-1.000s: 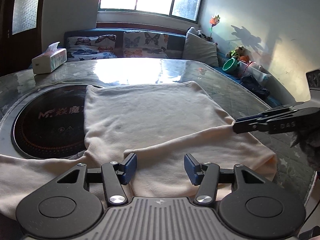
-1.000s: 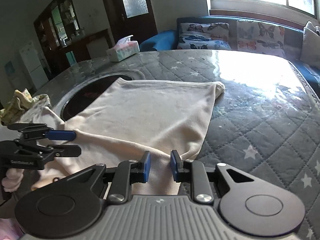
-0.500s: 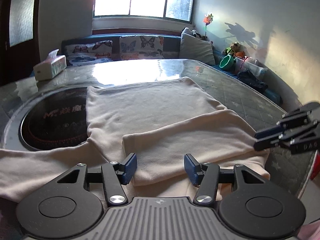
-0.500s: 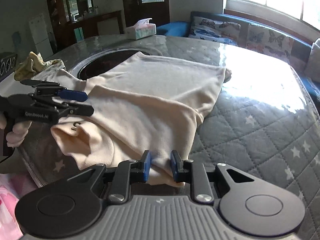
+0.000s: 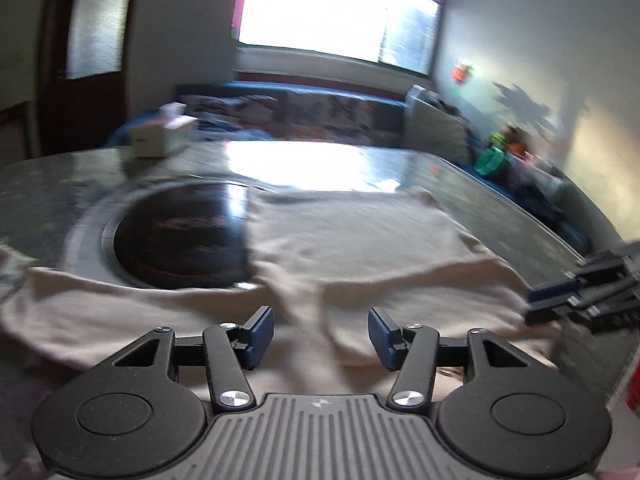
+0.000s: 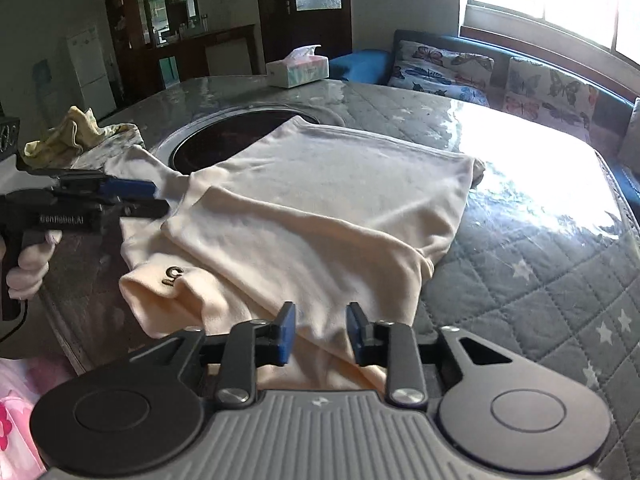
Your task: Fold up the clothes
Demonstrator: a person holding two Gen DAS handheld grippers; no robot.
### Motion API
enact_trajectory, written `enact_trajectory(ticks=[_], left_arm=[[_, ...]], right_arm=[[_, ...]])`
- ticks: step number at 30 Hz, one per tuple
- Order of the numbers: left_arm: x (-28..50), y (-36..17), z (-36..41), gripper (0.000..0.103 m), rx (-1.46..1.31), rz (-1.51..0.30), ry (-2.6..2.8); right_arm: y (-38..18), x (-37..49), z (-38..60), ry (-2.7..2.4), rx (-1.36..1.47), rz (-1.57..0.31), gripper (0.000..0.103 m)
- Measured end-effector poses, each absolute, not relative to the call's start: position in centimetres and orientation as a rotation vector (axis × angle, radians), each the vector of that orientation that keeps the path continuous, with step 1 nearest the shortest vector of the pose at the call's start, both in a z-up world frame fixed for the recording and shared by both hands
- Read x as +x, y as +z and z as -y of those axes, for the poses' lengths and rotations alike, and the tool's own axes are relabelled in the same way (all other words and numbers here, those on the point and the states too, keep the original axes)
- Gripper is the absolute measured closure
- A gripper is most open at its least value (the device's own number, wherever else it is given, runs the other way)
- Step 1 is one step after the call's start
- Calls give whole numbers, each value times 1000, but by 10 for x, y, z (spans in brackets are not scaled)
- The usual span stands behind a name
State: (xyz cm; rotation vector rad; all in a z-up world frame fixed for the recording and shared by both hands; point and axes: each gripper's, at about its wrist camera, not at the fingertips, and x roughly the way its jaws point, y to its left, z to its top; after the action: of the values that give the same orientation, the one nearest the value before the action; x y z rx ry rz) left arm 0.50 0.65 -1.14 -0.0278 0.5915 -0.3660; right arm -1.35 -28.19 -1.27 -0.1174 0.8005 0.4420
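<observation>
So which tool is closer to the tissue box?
The left tool. It sits at the table's near-left edge, on the tissue box side. The right tool hangs off the shirt's other end, farther away.

The desk (image 6: 540, 272) wears a grey quilted cover with white stars under a clear glossy sheet that glares where window light falls. A round dark hob (image 6: 224, 136) with a metal rim is sunk into it. A cream garment (image 6: 320, 208) lies spread on the desk, one corner over the hob, one part folded across itself. A tissue box (image 6: 298, 70) stands at the far edge. A crumpled yellowish cloth (image 6: 68, 136) lies near the left edge.
</observation>
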Motion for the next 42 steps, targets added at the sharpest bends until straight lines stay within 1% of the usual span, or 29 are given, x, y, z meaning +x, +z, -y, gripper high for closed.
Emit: enact_trajectory(ticks=[10, 16, 22, 23, 26, 29, 30, 32, 35, 42], left_arm=[[23, -9, -95, 47, -114, -564, 91], [40, -17, -143, 48, -167, -593, 279], [52, -29, -157, 61, -217, -622, 299], [54, -30, -158, 65, -223, -623, 300], [56, -32, -160, 71, -231, -622, 305], [57, -33, -161, 89, -236, -621, 306], [57, -33, -161, 94, -239, -620, 302], [56, -31, -160, 98, -249, -610, 295], [52, -23, -158, 98, -288, -587, 258], [38, 29, -113, 98, -289, -496, 39]], right_arm=[[-11, -11, 271, 471, -123, -794, 64], [-10, -10, 267, 480, -124, -794, 62], [-9, -9, 265, 486, -126, -792, 62], [-9, -9, 265, 485, -125, -791, 62], [-8, -9, 266, 482, -124, -788, 61], [-7, -10, 267, 477, -122, -785, 61], [-7, -10, 268, 475, -121, -784, 61], [-6, -11, 270, 470, -117, -779, 61], [-4, -13, 273, 463, -108, -767, 61], [1, -18, 281, 457, -84, -729, 61]])
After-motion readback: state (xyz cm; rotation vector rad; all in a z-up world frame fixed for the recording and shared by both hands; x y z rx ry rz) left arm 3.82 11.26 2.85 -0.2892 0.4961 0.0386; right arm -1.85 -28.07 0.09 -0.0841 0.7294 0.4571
